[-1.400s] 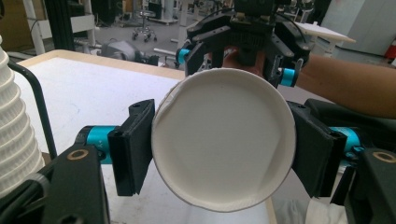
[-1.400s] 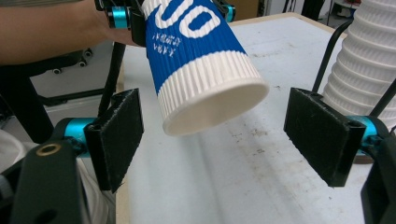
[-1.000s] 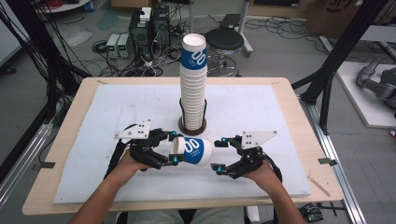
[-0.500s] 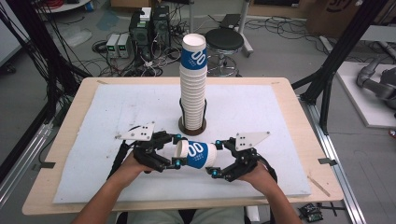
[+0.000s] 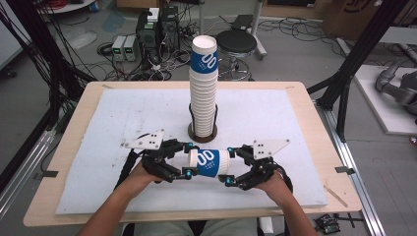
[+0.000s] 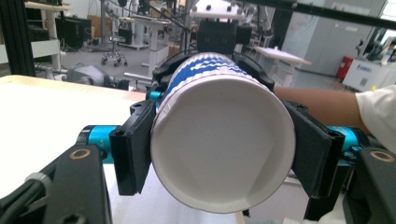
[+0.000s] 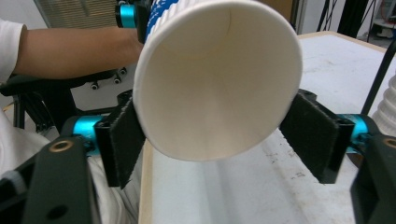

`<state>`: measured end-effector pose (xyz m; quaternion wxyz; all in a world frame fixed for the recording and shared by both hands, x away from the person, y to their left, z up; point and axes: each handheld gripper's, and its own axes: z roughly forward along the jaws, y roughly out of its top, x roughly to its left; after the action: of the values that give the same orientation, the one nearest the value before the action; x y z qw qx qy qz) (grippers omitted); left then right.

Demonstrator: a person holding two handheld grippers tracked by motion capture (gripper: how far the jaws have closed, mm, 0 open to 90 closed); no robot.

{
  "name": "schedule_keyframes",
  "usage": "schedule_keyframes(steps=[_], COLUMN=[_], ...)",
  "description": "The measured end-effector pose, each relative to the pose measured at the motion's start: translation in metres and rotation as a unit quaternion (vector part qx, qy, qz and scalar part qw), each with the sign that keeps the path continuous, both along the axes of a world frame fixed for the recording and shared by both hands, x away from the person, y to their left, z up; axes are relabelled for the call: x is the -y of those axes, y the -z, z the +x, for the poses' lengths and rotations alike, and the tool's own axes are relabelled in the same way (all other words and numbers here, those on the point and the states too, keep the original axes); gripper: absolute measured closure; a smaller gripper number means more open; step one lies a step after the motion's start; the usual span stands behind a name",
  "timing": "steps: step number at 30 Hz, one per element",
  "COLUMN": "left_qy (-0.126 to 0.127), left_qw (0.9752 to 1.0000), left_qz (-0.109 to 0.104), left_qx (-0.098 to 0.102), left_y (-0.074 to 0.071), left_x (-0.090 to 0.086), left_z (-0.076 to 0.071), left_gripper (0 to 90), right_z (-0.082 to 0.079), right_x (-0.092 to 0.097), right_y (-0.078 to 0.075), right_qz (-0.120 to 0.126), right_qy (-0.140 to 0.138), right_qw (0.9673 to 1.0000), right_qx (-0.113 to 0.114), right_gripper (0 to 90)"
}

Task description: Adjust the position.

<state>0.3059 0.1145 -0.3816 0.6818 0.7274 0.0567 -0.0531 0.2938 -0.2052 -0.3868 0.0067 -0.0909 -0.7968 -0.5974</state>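
Sideways paper cup (image 5: 209, 162) | left hand-held gripper (image 5: 186, 158) pinches base | right hand-held gripper (image 5: 229, 166) spread around rim

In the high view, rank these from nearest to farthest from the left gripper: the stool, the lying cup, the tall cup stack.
1. The lying cup, between the jaws of the left gripper, on its right.
2. The tall cup stack, upright at the table's middle, beyond the gripper.
3. The stool, on the floor behind the table.
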Motion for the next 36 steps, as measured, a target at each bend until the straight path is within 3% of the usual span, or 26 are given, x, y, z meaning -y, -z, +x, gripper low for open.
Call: schedule_keyframes(steps=[6,9,12,18,22,26,32,33,36], left_qy=[-0.003,-0.01,-0.032,-0.043,-0.047,-0.043,-0.036,-0.035,-0.025], left_qw=[0.9998,0.9994,0.9979,0.9951,0.9926,0.9892,0.9808,0.9796,0.9748], left_qz=[0.019,0.033,0.052,0.088,0.112,0.14,0.191,0.198,0.221], left_qx=[0.005,-0.005,-0.021,-0.008,-0.001,0.004,0.01,0.01,0.016], left_y=[0.001,0.0,-0.003,-0.015,-0.025,-0.031,-0.037,-0.037,-0.038], left_x=[0.001,0.001,0.0,-0.011,-0.018,-0.019,-0.011,-0.009,-0.003], left_z=[-0.001,-0.004,-0.005,-0.003,-0.001,0.0,0.001,0.001,0.002], left_gripper=[31.7,30.8,17.7,17.1,17.1,17.1,17.1,17.1,17.1], right_z=[-0.001,0.0,0.0,0.001,0.002,0.005,0.008,0.009,0.01], right_x=[0.003,0.003,0.003,0.006,0.005,0.0,-0.015,-0.022,-0.028], right_y=[0.0,-0.001,-0.003,-0.011,-0.019,-0.029,-0.04,-0.043,-0.046], right_qz=[-0.016,-0.02,-0.032,-0.062,-0.096,-0.134,-0.202,-0.221,-0.238], right_qy=[-0.003,-0.006,-0.005,0.001,-0.001,-0.007,-0.023,-0.029,-0.036], right_qw=[0.9999,0.9998,0.9994,0.998,0.9951,0.9903,0.978,0.9734,0.9692], right_qx=[0.003,0.008,0.009,0.016,0.026,0.036,0.048,0.052,0.053], right_gripper=[32.5,33.0,33.2,33.2,33.2,33.2,33.2,33.2,33.2])
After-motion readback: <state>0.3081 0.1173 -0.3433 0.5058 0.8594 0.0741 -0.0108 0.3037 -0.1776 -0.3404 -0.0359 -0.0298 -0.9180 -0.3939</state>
